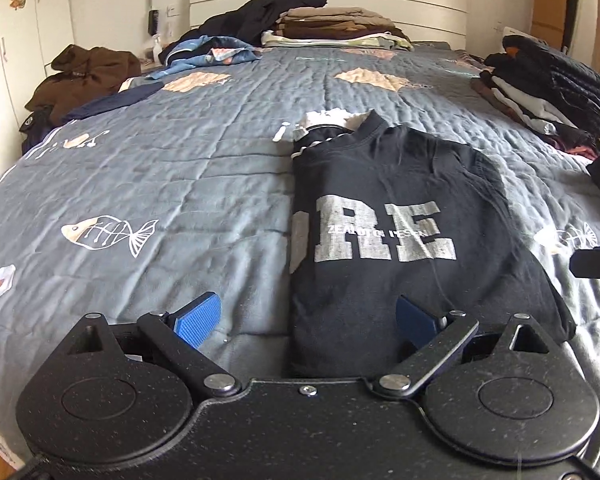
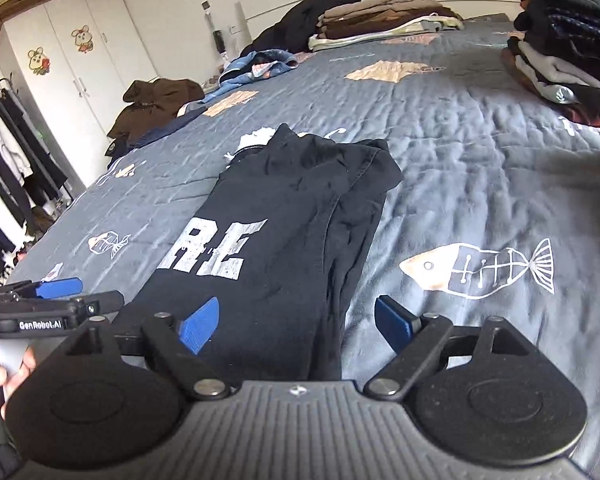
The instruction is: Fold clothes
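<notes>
Two grippers, both with fingers spread wide and holding nothing. The left gripper [image 1: 306, 318] hovers over the near left edge of the black t-shirt [image 1: 400, 216], the right gripper [image 2: 300, 320] over its near right edge. Shirt's lying partly folded in a long strip on the grey fish-print bedspread [image 1: 160, 184], big "RE" letters facing up, folded clothes stacks [image 2: 560, 40] further back.

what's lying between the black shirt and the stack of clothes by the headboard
Only bare quilt lies between the black shirt and the folded stack by the headboard, just its printed fish and patch motifs. Both wrist views show it.
</notes>
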Demonstrator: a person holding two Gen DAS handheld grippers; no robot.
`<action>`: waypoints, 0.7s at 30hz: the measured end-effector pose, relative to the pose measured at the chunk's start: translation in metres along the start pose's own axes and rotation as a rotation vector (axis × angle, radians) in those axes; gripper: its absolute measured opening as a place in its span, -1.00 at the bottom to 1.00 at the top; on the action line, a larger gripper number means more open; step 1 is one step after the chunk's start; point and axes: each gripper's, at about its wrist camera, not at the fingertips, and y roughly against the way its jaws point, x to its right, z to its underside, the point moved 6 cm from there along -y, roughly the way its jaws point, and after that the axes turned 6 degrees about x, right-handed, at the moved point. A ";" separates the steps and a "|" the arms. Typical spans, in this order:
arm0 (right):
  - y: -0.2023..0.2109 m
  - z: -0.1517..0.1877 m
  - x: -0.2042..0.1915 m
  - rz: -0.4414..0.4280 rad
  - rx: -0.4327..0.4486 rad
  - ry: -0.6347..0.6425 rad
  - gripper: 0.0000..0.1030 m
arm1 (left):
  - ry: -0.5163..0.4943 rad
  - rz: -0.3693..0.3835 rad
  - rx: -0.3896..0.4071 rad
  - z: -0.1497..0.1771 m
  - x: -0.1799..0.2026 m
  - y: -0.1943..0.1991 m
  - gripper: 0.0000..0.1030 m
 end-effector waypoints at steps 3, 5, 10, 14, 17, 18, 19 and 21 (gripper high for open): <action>0.006 0.004 -0.009 0.001 -0.001 -0.005 0.65 | 0.007 0.010 0.007 -0.001 0.005 0.003 0.83; 0.008 0.008 -0.014 -0.006 -0.026 -0.007 0.65 | 0.018 0.013 0.010 -0.002 0.007 0.005 0.83; 0.019 0.011 -0.029 0.059 -0.042 0.032 0.65 | 0.023 0.026 0.035 -0.006 0.009 0.013 0.83; 0.032 0.010 -0.035 0.105 -0.038 0.043 0.65 | 0.047 0.034 0.026 -0.005 0.005 0.012 0.83; 0.043 0.007 -0.040 0.136 -0.021 0.068 0.65 | 0.054 0.057 0.032 -0.005 0.005 0.015 0.83; 0.044 0.006 -0.043 0.128 -0.021 0.064 0.65 | 0.053 0.065 0.033 -0.004 0.005 0.016 0.84; 0.046 0.006 -0.046 0.121 -0.022 0.061 0.65 | 0.052 0.074 0.034 -0.004 0.006 0.016 0.84; 0.049 0.005 -0.052 0.106 -0.022 0.054 0.65 | 0.078 0.129 0.033 -0.005 0.008 0.017 0.85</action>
